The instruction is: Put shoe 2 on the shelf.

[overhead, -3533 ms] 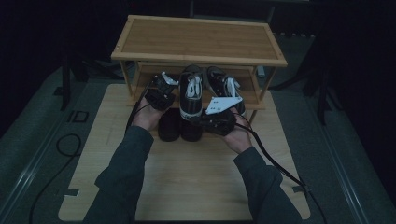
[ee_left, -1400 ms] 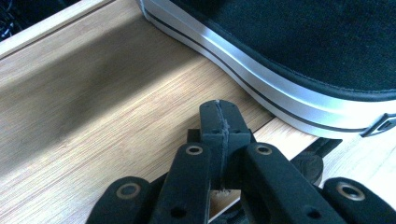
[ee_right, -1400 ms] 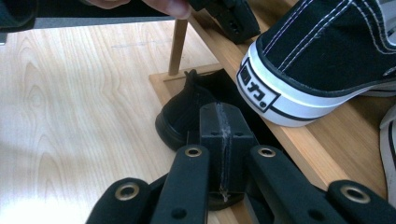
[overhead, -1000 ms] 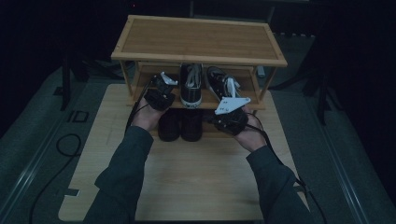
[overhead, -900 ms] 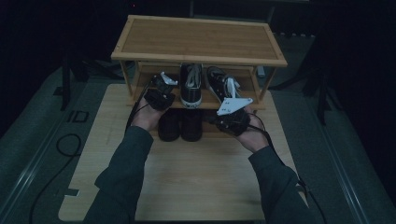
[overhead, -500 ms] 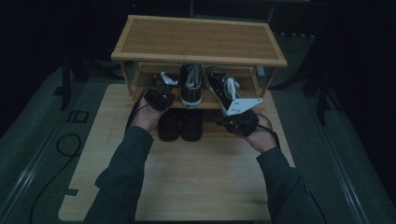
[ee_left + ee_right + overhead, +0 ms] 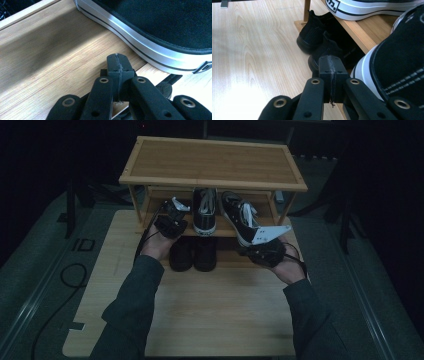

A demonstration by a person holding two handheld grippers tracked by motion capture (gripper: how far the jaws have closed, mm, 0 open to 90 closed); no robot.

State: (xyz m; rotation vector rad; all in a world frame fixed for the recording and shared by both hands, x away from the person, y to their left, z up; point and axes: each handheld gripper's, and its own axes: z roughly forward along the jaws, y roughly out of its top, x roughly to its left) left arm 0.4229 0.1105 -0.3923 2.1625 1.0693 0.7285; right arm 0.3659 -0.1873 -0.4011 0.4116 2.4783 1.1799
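A wooden shoe rack (image 7: 212, 162) stands at the far end of a bamboo mat. On its middle shelf (image 7: 225, 231) sit two black-and-white sneakers, one straight (image 7: 205, 210) and one angled (image 7: 239, 217) with its heel over the front edge. My left gripper (image 7: 172, 217) is at the left part of that shelf. Its jaws (image 7: 117, 58) are shut on nothing, above the shelf board (image 7: 50, 57) beside a sneaker's sole (image 7: 150, 50). My right gripper (image 7: 247, 251) is low at the rack's right front, also shut (image 7: 329, 62) and empty, close beside the angled sneaker's heel (image 7: 397, 67).
A pair of black shoes (image 7: 192, 252) stands on the mat under the shelf, heels toward me, also seen past the right jaws (image 7: 314, 35). The bamboo mat (image 7: 210, 310) stretches toward me. A cable (image 7: 70, 275) lies on the dark floor at left.
My right hand and gripper have slid to the right along the rack's front, away from the black shoes. The left gripper and the shoes have stayed put.
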